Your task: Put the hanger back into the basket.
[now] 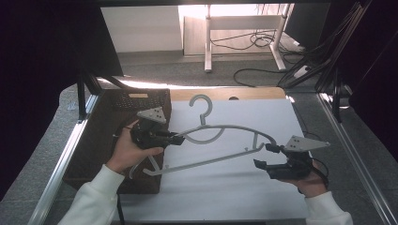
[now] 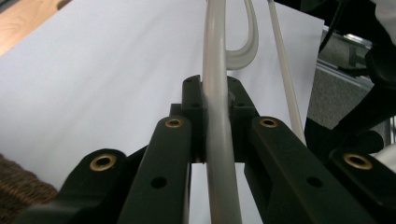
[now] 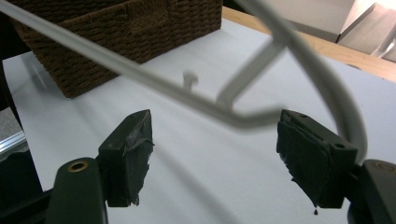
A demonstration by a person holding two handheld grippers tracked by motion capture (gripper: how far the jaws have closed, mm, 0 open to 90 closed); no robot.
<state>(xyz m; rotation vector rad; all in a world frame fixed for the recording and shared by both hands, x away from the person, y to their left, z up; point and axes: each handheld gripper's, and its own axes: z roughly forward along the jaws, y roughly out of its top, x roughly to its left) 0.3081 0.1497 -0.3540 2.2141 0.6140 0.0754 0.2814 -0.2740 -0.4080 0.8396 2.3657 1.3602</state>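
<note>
A grey plastic hanger (image 1: 234,126) hangs tilted over the white sheet, its hook pointing to the far side. My left gripper (image 1: 180,139) is shut on the hanger's left shoulder. In the left gripper view the grey arm (image 2: 219,177) runs straight between the closed pads of the left gripper (image 2: 215,100). My right gripper (image 1: 264,155) is open at the hanger's right end. In the right gripper view its jaws stand wide around the right gripper's gap (image 3: 215,149). The hanger's corner (image 3: 154,84) crosses just beyond them, close to the right pad, and the pads do not press on it.
A dark woven basket (image 1: 94,140) stands at the left, under my left hand, and its corner is in the right gripper view (image 3: 116,32). A white sheet (image 1: 244,187) covers the wooden table (image 1: 225,93). Metal frame rails run along both sides.
</note>
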